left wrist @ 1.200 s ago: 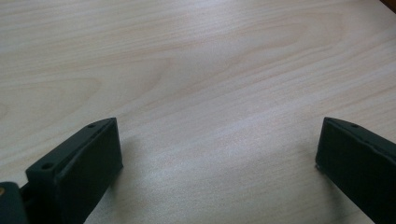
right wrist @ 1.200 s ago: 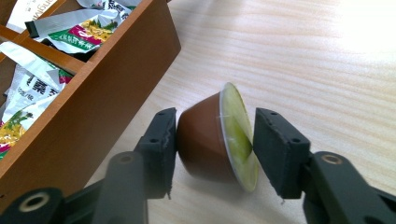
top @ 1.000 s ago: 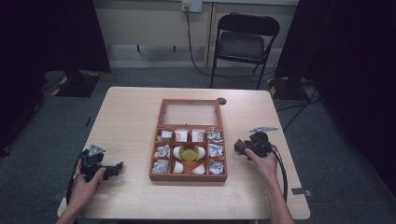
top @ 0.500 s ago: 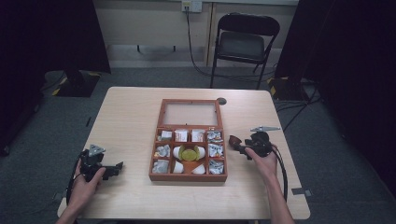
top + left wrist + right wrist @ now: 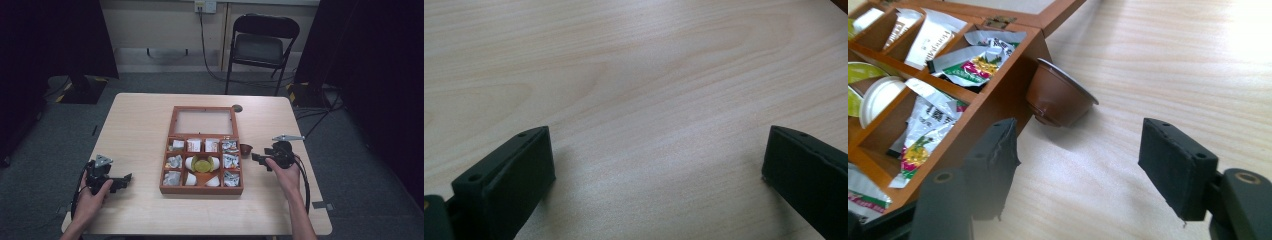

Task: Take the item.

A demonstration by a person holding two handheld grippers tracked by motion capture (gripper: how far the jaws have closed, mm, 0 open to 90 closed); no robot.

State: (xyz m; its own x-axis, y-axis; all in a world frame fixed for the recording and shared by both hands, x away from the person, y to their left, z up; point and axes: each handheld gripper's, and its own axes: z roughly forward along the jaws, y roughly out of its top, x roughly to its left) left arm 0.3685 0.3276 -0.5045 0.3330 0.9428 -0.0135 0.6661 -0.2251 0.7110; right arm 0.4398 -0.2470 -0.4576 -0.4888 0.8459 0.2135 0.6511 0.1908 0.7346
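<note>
- My right gripper (image 5: 1078, 165) has edged toward the brown capsule (image 5: 1058, 100), fingers spread, empty.
- Capsule lies on the table (image 5: 140, 130), touching the wooden box (image 5: 202, 190) wall.
- Left gripper (image 5: 117, 182) rests apart, fingers spread; likely pickup next.

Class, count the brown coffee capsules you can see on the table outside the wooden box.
1. The brown coffee capsule lies tipped against the outer right wall of the wooden box, just ahead of the open right gripper. Others may be hidden.
</note>
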